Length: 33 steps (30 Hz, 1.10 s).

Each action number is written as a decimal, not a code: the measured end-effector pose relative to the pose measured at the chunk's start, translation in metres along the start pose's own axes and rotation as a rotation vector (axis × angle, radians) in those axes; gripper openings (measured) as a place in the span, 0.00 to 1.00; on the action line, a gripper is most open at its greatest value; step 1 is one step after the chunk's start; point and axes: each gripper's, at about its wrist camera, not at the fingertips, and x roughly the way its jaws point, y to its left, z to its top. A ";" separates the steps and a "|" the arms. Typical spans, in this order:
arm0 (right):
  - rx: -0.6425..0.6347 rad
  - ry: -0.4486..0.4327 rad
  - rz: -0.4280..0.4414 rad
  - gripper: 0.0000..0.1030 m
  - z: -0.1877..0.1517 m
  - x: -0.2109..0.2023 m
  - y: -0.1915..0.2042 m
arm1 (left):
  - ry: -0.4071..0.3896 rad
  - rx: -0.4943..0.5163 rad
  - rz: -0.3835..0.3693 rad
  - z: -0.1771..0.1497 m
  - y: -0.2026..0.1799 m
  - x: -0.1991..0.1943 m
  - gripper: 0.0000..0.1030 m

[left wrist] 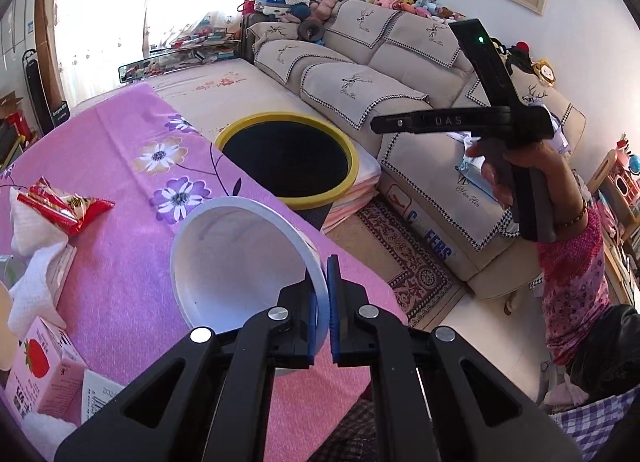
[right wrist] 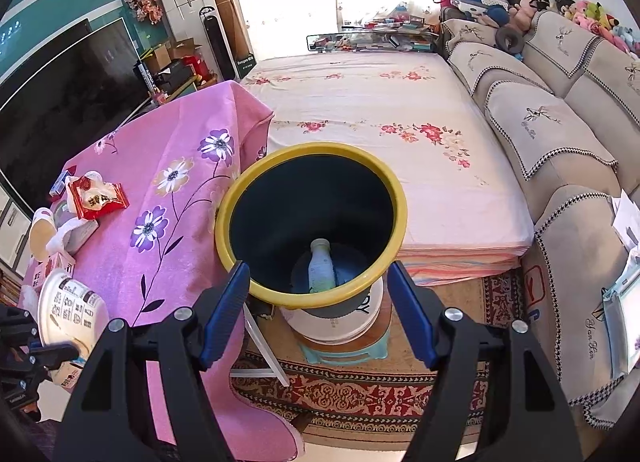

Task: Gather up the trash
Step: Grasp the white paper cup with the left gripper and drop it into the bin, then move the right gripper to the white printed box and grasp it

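paper bowl [left wrist: 244,262] sits tipped on its side at the near edge of the pink flowered tablecloth [left wrist: 120,149], mouth turned toward the left camera, and the left gripper [left wrist: 322,302] has its blue pads clamped tight on the bowl's rim, one pad inside the wall and one outside. from that grip the bin [left wrist: 288,159] lies straight ahead and a little to the right, just past the table edge and lower than the tabletop, its yellow rim wide open to the bowl; the bowl's axis, from mouth to base, runs roughly toward the bin, so the coming move looks like a short carry forward over the edge, then a release. in the right wrist view the bowl [right wrist: 68,310] shows at the far left with the left tool's black frame on it, while the right gripper [right wrist: 316,310] hangs with its jaws spread wide and nothing between the pads, pointed down at the bin [right wrist: 308,165], where a pale bottle [right wrist: 322,266] already lies at the bottom. the right hand is nearer the bin but empty; the left hand carries the load. a red snack wrapper [left wrist: 68,201], crumpled tissue [left wrist: 32,278] and a pink carton [left wrist: 40,366] wait further left on the cloth.
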 end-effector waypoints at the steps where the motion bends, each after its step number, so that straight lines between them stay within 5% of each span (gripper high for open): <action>1: 0.002 0.000 -0.003 0.65 0.000 0.000 -0.001 | -0.003 0.004 0.002 0.006 0.000 0.000 0.06; 10: 0.044 -0.048 -0.043 0.66 -0.003 -0.014 -0.022 | 0.027 0.071 0.039 0.084 -0.008 0.034 0.06; 20: 0.107 -0.036 -0.078 0.66 -0.018 -0.022 -0.057 | 0.104 0.152 0.032 0.167 -0.009 0.146 0.06; 22: 0.116 -0.029 -0.085 0.66 -0.021 -0.023 -0.061 | 0.114 0.162 0.038 0.178 -0.006 0.168 0.20; 24: 0.124 -0.025 -0.093 0.66 -0.025 -0.024 -0.065 | 0.113 0.156 0.059 0.188 -0.001 0.186 0.67; 28: 0.142 -0.032 -0.098 0.66 -0.032 -0.029 -0.070 | 0.077 0.167 0.072 0.200 0.001 0.191 0.68; 33: 0.133 -0.038 -0.069 0.66 -0.041 -0.030 -0.060 | 0.004 0.118 0.057 0.198 -0.001 0.131 0.71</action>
